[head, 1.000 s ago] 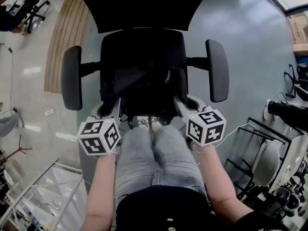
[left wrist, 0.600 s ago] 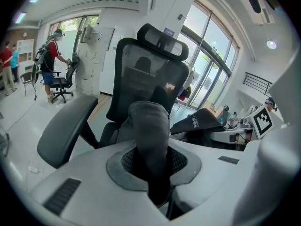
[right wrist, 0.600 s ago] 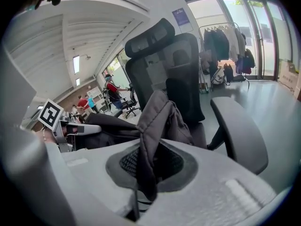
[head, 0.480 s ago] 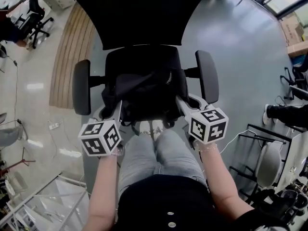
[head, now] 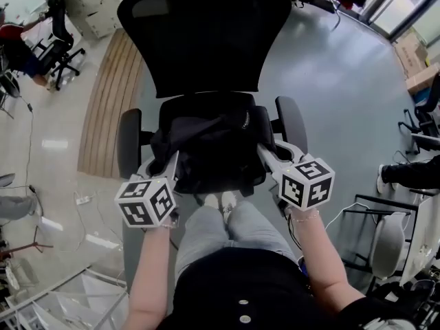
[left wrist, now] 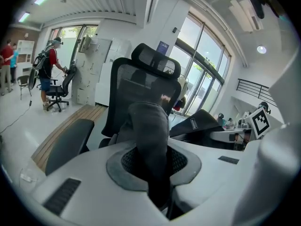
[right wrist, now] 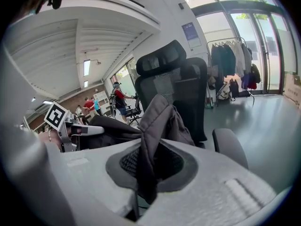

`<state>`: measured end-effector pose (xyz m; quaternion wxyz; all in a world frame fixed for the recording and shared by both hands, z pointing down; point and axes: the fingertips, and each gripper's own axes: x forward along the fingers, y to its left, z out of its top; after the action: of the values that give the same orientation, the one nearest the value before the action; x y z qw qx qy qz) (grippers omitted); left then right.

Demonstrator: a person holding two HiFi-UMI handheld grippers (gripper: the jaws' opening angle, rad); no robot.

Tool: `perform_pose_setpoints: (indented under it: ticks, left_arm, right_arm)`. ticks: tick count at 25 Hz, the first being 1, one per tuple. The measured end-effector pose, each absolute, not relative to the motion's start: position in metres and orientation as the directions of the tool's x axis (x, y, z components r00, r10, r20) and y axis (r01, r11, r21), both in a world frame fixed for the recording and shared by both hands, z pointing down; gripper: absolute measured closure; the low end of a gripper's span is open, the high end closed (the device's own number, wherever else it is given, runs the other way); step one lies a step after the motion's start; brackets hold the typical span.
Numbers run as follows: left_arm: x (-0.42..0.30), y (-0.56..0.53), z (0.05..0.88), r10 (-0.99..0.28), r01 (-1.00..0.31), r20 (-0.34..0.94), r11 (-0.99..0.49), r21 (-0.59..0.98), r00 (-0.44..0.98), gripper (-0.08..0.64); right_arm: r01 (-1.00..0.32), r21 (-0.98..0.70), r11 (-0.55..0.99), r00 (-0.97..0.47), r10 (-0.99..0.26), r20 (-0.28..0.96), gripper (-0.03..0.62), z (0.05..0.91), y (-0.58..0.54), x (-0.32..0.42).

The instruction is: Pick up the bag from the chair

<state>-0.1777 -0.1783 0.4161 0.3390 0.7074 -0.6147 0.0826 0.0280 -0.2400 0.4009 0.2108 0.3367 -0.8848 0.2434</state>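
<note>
A black bag [head: 210,143] hangs between my two grippers above the seat of a black office chair [head: 205,40]. My left gripper [head: 172,163] is shut on a dark strap [left wrist: 149,140] at the bag's left side. That fabric runs down between its pads. My right gripper [head: 265,155] is shut on a grey fold of the bag [right wrist: 153,126] at its right side. The chair's two armrests [head: 127,143] flank the bag. From the left gripper view, the right gripper's marker cube [left wrist: 261,120] shows beyond the bag.
The person's legs in jeans [head: 220,229] stand close to the chair's front. A wooden strip [head: 110,102] lies on the floor at the left. Other chairs and people [head: 27,47] are at the far left; a rack [head: 385,232] stands at the right.
Both grippers have risen with the bag, lifting it off the seat. The head view has pulled back, so the chair looks smaller and its whole backrest shows.
</note>
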Motion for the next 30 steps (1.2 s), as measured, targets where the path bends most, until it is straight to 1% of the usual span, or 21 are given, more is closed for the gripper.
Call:
perform_pose_setpoints:
  ticks: [8, 14, 20, 25, 30]
  left_arm:
    - [-0.185, -0.188, 0.375, -0.848, -0.921, 0.472, -0.045, 0.388, 0.24, 0.482]
    - [-0.194, -0.19, 0.352, -0.875, -0.905, 0.417, -0.057, 0.421, 0.248, 0.482]
    - [-0.194, -0.191, 0.329, -0.882, -0.912, 0.394, -0.087, 0.401, 0.258, 0.482]
    - [-0.197, -0.191, 0.314, -0.897, -0.918, 0.365, -0.099, 0.383, 0.249, 0.482]
    - [-0.197, -0.186, 0.311, -0.904, -0.917, 0.353, -0.092, 0.387, 0.239, 0.482]
  right_arm:
    - [-0.7, -0.305, 0.646, -0.699, -0.532, 0.478, 0.552, 0.362, -0.246, 0.025]
    - [-0.681, -0.255, 0.687, -0.716, -0.549, 0.432, 0.552, 0.33, -0.252, 0.021]
    - [-0.671, -0.243, 0.7, -0.729, -0.566, 0.383, 0.552, 0.304, -0.254, 0.021]
    - [-0.661, -0.256, 0.705, -0.744, -0.573, 0.344, 0.552, 0.295, -0.255, 0.019]
    - [-0.655, -0.255, 0.712, -0.75, -0.569, 0.338, 0.552, 0.294, -0.251, 0.019]
